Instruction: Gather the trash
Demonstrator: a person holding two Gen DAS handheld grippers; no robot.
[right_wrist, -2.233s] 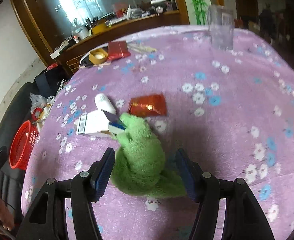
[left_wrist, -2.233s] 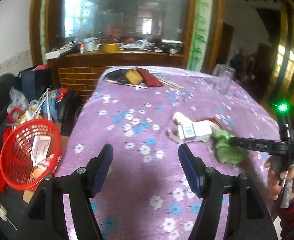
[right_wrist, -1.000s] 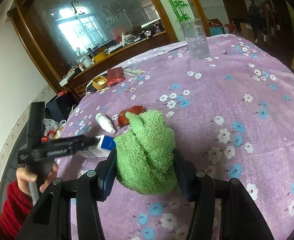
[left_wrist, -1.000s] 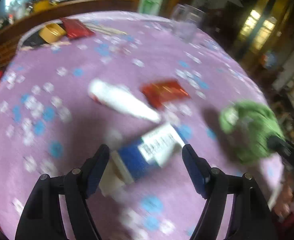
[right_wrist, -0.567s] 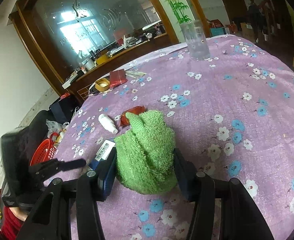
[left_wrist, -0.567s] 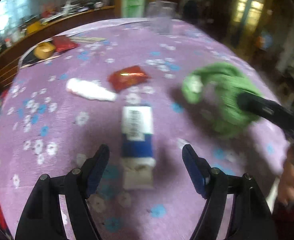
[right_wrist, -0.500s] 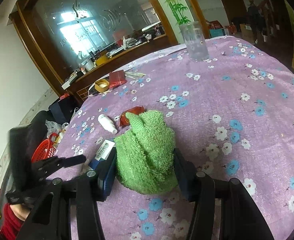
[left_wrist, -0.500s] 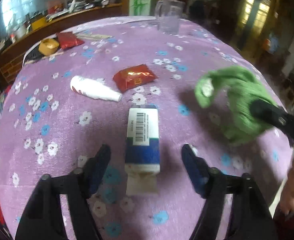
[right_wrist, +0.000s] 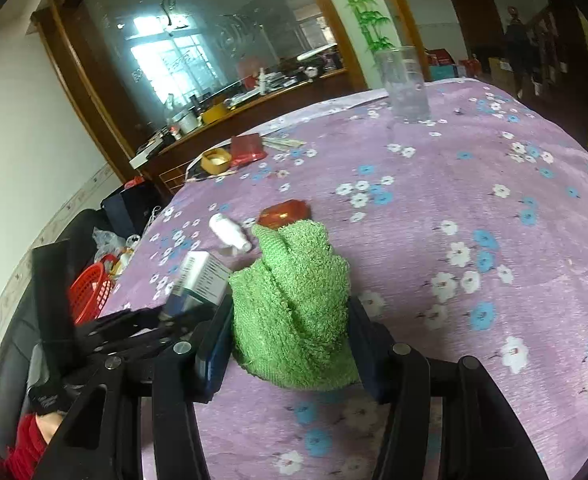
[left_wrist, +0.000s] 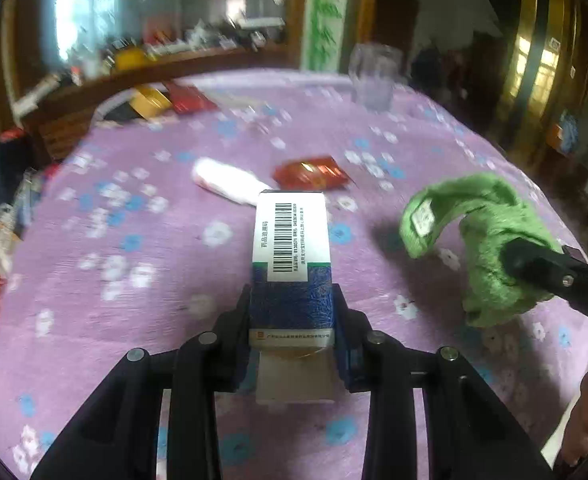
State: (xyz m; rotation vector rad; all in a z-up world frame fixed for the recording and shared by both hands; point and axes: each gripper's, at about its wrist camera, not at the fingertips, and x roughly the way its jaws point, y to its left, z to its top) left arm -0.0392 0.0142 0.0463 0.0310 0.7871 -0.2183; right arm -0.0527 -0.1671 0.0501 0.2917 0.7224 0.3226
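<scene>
A blue-and-white carton (left_wrist: pixel 290 264) with a barcode sits between the fingers of my left gripper (left_wrist: pixel 292 320); its jaws are closing and the pads touch the carton's blue sides. In the right wrist view the same carton (right_wrist: pixel 204 276) tilts up off the tablecloth. My right gripper (right_wrist: pixel 290 344) is shut on a green towel (right_wrist: pixel 294 304), which it holds just above the table; the towel (left_wrist: pixel 490 240) also shows right of the carton. Beyond the carton, a white bottle (left_wrist: pixel 226 182) and a red foil packet (left_wrist: pixel 312 172) lie on the cloth.
The purple flowered tablecloth (right_wrist: pixel 474 200) covers a round table. A clear glass (right_wrist: pixel 404 84) stands at the far side; a yellow tape roll (right_wrist: pixel 215 160) and a red pack (right_wrist: pixel 247 146) lie far left. A red basket (right_wrist: pixel 90 288) sits below the table's left edge.
My left gripper has moved in over the carton and closed its fingers onto the carton's sides, and the carton has tipped up. The right gripper keeps hold of the towel and has shifted slightly.
</scene>
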